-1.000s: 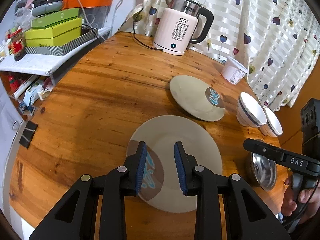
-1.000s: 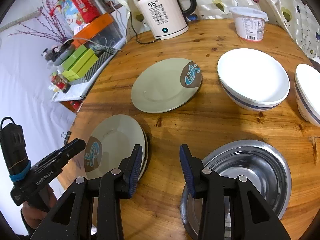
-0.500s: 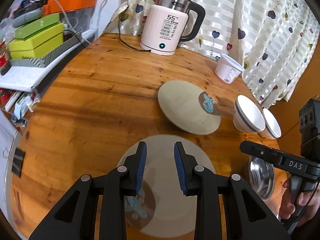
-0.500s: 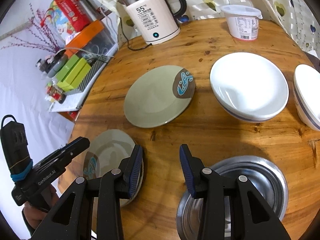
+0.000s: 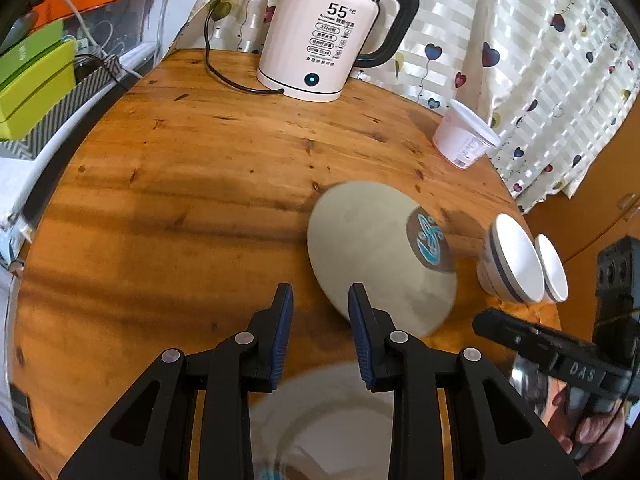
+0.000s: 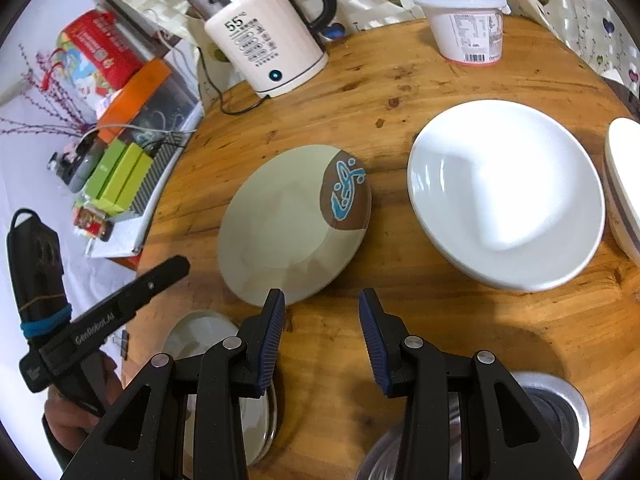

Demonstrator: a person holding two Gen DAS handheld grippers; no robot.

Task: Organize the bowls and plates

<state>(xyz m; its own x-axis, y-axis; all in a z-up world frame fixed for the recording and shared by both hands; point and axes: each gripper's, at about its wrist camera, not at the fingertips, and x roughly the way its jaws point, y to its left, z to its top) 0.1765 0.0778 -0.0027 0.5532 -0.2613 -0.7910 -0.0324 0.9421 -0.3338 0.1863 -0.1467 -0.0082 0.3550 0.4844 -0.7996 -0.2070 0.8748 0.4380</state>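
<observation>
A beige plate with a brown patch and blue fish (image 5: 376, 252) (image 6: 288, 224) lies on the round wooden table (image 5: 200, 184). My left gripper (image 5: 320, 332) is open and empty, just short of that plate's near edge. A second beige plate (image 5: 320, 412) (image 6: 200, 332) lies under the left gripper. My right gripper (image 6: 322, 336) is open and empty, above the table near the first plate's edge. A white bowl (image 6: 504, 192) (image 5: 512, 264) and another white bowl (image 6: 624, 184) (image 5: 554, 268) sit at the right. A steel bowl (image 6: 556, 420) lies under the right gripper.
A white electric kettle (image 5: 324, 40) (image 6: 264, 44) with a cord stands at the back. A white lidded tub (image 5: 464, 136) (image 6: 468, 24) stands at the back right by the curtain. Green boxes (image 5: 32, 76) lie on a shelf to the left.
Both grippers have moved forward over the table toward the far plate. The near plate has slid down under the left gripper in its view. Both stay open.
</observation>
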